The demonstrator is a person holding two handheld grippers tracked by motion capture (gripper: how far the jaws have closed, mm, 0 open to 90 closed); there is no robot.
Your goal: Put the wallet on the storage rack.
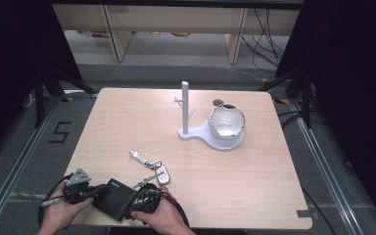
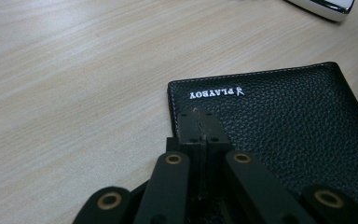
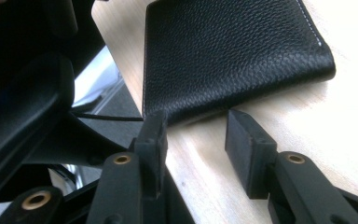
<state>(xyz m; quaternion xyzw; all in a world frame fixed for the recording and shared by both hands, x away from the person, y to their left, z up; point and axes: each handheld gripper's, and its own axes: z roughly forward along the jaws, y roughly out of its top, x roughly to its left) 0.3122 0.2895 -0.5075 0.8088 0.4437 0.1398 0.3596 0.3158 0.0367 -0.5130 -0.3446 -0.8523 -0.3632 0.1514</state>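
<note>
Black leather wallet at the bench's 6 o'clock edge: light, pliable, grainy; left claw together on its corner; right claw apart, best closing on its near edge.

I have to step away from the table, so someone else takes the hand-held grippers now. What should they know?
Left hand-held gripper: jaws shut, resting over the edge of the black wallet, not visibly gripping it.
Right hand-held gripper: jaws open at the wallet's folded edge.
The wallet lies closed at the table's near edge. The keys are just beyond it; the white stand with a bowl on its base is farther back.
Nothing lifted yet.
</note>
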